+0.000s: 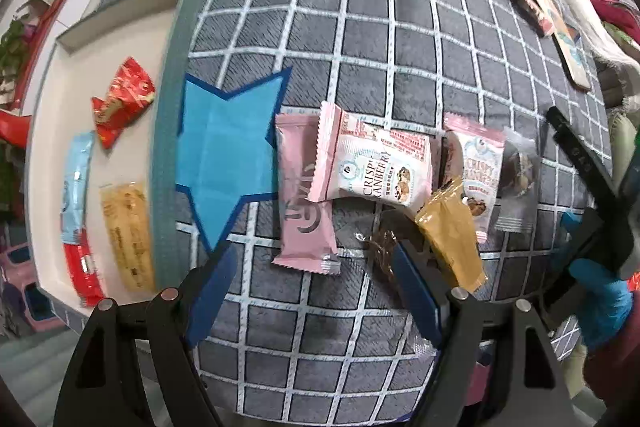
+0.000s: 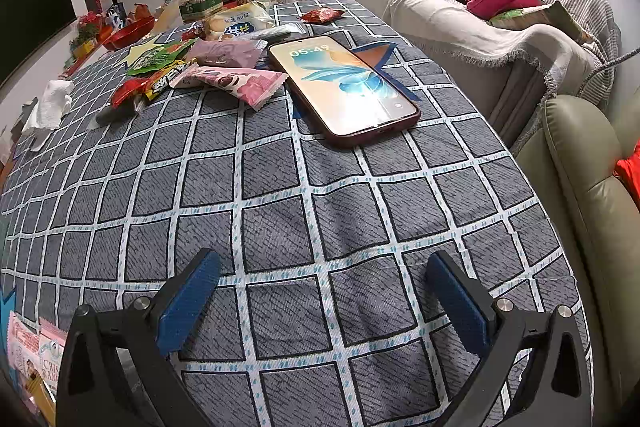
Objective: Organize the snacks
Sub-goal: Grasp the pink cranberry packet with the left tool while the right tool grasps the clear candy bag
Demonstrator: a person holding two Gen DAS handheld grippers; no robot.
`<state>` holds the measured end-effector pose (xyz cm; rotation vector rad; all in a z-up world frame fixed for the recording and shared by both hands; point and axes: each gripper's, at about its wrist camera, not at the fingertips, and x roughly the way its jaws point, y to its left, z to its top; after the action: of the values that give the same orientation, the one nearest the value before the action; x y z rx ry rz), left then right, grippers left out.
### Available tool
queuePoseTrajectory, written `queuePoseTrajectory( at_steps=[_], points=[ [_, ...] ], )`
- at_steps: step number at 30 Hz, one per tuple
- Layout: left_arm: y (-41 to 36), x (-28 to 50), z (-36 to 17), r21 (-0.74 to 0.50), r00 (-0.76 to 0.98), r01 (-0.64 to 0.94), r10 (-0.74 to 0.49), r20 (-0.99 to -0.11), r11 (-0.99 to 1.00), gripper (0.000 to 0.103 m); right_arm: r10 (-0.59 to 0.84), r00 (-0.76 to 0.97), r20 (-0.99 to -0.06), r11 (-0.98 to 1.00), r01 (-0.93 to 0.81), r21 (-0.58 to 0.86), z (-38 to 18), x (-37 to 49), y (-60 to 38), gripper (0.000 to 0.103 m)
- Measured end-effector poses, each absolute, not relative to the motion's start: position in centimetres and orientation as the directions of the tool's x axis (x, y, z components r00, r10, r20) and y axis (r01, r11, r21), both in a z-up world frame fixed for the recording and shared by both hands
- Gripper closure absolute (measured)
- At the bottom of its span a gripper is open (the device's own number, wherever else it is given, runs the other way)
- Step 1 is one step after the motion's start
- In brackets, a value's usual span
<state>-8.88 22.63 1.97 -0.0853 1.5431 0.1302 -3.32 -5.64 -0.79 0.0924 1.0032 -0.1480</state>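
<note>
The left tool [image 1: 312, 291] hung open, pointing straight down over the loose snack pile on the bench [image 1: 400, 47], its jaws straddling the long pink wrapper [image 1: 306, 211], probably the next pick for the white tray [image 1: 44, 147]. The right tool [image 2: 320, 303] waited open and empty, clear of the pile.

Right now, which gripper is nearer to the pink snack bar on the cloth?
Left. The left gripper hangs open directly above the pink snack bar. The right gripper is off to the side, over bare cloth.
</note>
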Motion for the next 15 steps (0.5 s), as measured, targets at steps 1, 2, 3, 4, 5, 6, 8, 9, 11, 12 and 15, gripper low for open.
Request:
queuePoseTrajectory(
  at_steps=[1,2,3,4,5,6,8,9,11,12,15],
  points=[
    [22.5,-8.6,1.6,0.04,0.016,-0.127,0.043,-0.999,0.991,0.021,-0.055,0.464,-0.884,0.99,0.142,0.013,-0.5,-2.6,-5.9,0.0],
    [22.3,-8.6,1.3,0.053,0.014,-0.113,0.055,-0.998,0.992,0.021,-0.033,0.403,-0.915,0.993,0.118,0.017,-0.2,-2.3,-6.1,0.0],
    [22.3,-8.9,0.9,0.063,0.018,-0.105,0.065,-0.998,0.993,0.021,0.004,0.318,-0.948,0.997,0.069,0.028,-0.1,-1.4,-6.2,0.0],
    [22.2,-8.9,0.7,0.068,0.02,-0.1,0.07,-0.997,0.993,0.021,0.045,0.283,-0.958,0.998,0.037,0.058,0.3,-1.2,-6.3,0.0],
    [22.2,-8.8,0.5,0.062,0.022,-0.1,0.065,-0.998,0.993,0.021,0.076,0.276,-0.958,0.996,0.024,0.086,0.8,-1.3,-6.4,0.0],
    [22.3,-8.7,0.4,0.045,0.036,-0.107,0.049,-0.998,0.993,0.02,0.113,0.27,-0.956,0.993,0.013,0.121,1.6,-1.6,-6.5,0.0],
    [22.4,-8.5,0.0,0.034,0.057,-0.108,0.04,-0.998,0.994,0.019,0.179,0.229,-0.957,0.983,0.0,0.184,2.6,-2.2,-6.1,0.0],
    [22.2,-8.4,-0.3,0.044,0.061,-0.104,0.05,-0.997,0.994,0.019,0.207,0.204,-0.957,0.978,-0.013,0.208,2.7,-2.4,-5.6,0.0],
    [21.8,-7.1,-0.8,0.04,0.057,-0.104,0.046,-0.997,0.994,0.019,0.238,0.151,-0.96,0.971,-0.035,0.235,2.5,-2.6,-4.2,0.0],
    [21.5,-6.5,-1.2,0.027,0.053,-0.111,0.033,-0.998,0.993,0.019,0.263,0.126,-0.957,0.965,-0.045,0.259,2.3,-2.6,-3.4,0.0],
    [20.8,-4.7,-1.8,0.021,0.082,-0.114,0.031,-0.996,0.993,0.017,0.256,0.058,-0.965,0.962,-0.109,0.249,1.3,-2.7,-0.8,0.0]
  ],
)
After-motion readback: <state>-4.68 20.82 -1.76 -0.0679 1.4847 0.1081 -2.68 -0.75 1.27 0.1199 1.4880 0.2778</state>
